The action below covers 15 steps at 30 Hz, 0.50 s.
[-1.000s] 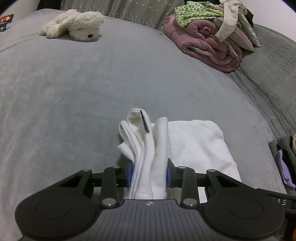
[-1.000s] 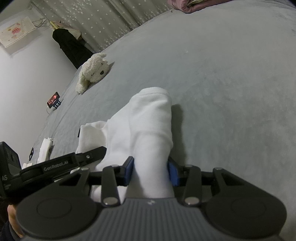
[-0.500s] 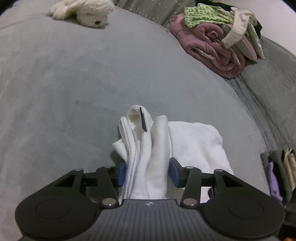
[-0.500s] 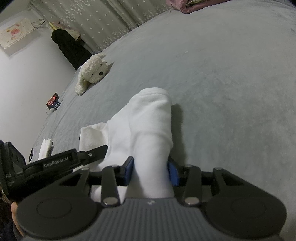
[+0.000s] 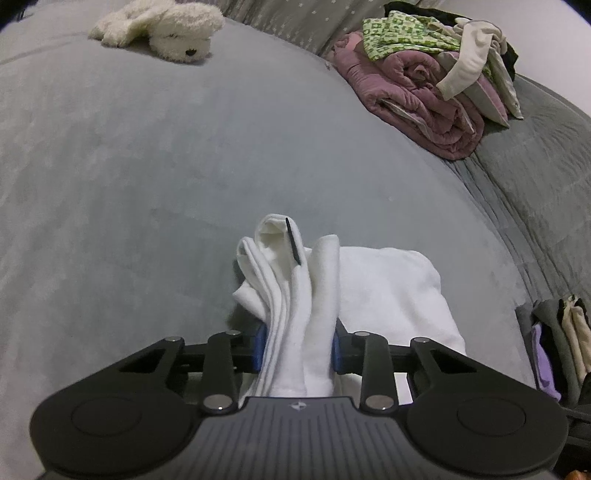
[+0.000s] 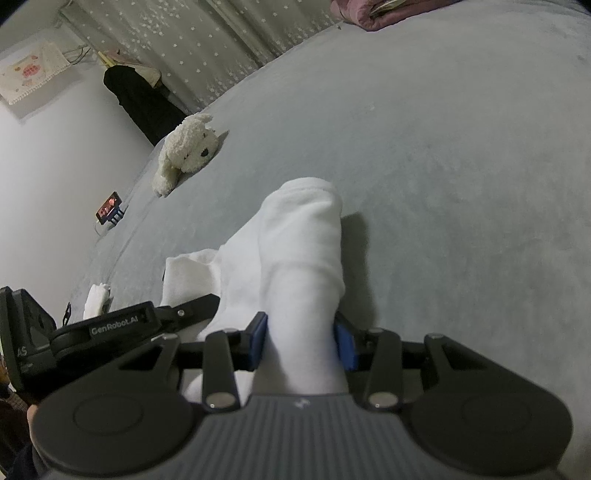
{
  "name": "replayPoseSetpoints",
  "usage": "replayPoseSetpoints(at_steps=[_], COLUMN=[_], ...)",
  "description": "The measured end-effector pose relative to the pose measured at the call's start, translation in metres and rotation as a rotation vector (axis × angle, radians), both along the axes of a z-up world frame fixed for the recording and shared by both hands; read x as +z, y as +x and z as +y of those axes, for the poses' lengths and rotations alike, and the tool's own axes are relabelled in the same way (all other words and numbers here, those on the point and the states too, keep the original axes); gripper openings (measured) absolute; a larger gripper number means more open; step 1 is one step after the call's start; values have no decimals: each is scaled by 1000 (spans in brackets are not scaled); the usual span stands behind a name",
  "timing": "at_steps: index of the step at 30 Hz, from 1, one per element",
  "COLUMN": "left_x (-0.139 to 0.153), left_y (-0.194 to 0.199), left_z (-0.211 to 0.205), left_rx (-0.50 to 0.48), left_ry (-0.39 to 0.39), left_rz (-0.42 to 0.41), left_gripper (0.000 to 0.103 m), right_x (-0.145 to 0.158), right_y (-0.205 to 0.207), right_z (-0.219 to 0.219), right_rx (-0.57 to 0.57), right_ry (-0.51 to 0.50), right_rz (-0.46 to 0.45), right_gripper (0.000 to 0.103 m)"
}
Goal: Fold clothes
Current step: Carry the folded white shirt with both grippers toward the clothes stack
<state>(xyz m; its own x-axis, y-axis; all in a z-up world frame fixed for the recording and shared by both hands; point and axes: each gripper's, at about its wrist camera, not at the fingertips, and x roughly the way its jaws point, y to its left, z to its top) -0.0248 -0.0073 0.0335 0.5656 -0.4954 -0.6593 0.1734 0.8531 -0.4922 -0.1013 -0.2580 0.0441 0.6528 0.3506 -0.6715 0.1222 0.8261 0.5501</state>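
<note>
On the far left of the grey plush bed cover [image 5: 184, 177], a cream stuffed toy dog [image 5: 162, 31] lies on its side, well apart from the work. Nearer centre, I have my left gripper [image 5: 297, 345] clenched on a bunched edge of the soft white fleece garment [image 5: 388, 291], several layers of it pinched between the blue pads [image 5: 260, 347], a thin dark tag [image 5: 293, 240] standing up from the gathered cloth. The rest of the garment spreads flat on the bed to the right of that grip, already doubled into a compact slab. My right gripper [image 6: 303, 345] is likewise closed on the garment's other bunched end, which rises as a rounded white hump in front of its fingers, with the left tool's black body just beside it.

Compared with a second ago, my left camera has tipped and come lower: the toy dog and the folded mauve quilt [image 5: 417, 103] with its heap of loose clothes on the right have slid toward the top of the view, while the cloth in both grips keeps its shape. The right view has scarcely altered. I read that as both ends being carried together over the bed, the fold in hand close to being laid down rather than newly begun. To the far right, a small stack of folded clothes [image 5: 554, 347] in grey, cream and purple sits at the bed's edge, probably where this piece will go.
</note>
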Motion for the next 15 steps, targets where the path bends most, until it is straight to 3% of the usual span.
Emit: replayPoseSetpoints(at_steps=[15], left_x=[15], left_y=[0], left_z=[-1], left_rx=[-6], left_ry=[-18], left_rz=[-60], left_gripper=[28], right_x=[14], right_y=[-9], right_z=[-2], right_rx=[-6], right_ry=[-39], right_rz=[-83], right_gripper=[36])
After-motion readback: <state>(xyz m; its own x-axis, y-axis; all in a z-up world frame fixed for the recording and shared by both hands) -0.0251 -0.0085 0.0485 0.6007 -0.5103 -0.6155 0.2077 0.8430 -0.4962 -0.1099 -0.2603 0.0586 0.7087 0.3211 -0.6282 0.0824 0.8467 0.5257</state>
